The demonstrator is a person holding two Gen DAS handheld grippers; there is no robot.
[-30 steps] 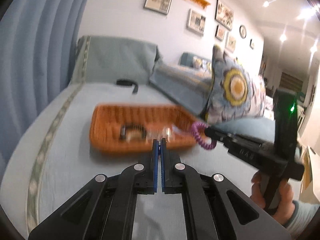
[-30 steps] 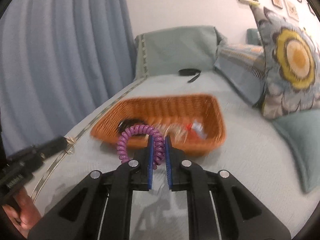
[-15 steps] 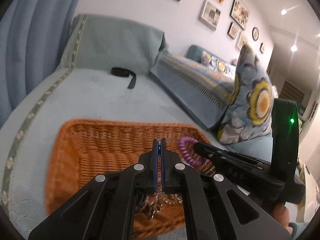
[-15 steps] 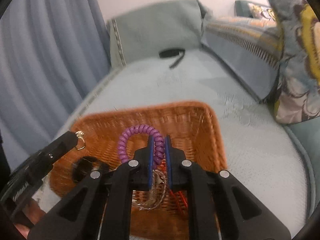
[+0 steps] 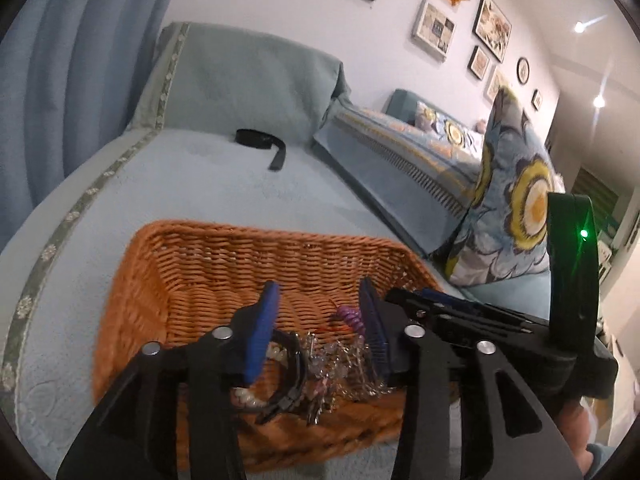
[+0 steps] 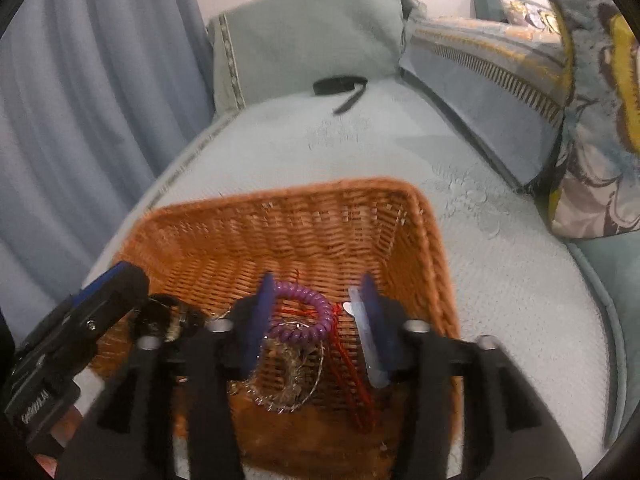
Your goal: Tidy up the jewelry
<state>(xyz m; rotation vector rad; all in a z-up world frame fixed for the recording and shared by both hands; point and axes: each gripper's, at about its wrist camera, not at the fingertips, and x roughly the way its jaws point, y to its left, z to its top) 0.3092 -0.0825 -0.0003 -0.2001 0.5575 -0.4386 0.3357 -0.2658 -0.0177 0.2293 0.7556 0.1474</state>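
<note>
— Right wrist view: how is the right tool (image 6: 318, 312) set?
— Its jaws are spread wide over the wicker basket (image 6: 424, 216). The purple spiral bracelet (image 6: 308, 316) is seen between the fingers, lying on the jewelry pile (image 6: 280, 380) inside the basket; contact with a finger cannot be told.
— And the left tool (image 5: 316, 320)?
— It is also held wide, above the same basket (image 5: 160, 280), with a black band (image 5: 288, 364) and glittering pieces below it. The bracelet (image 5: 352, 316) is glimpsed by its right finger.
— Anything else?
— A black strap (image 6: 340, 86) is laid farther back on the sofa (image 6: 500, 280).
</note>
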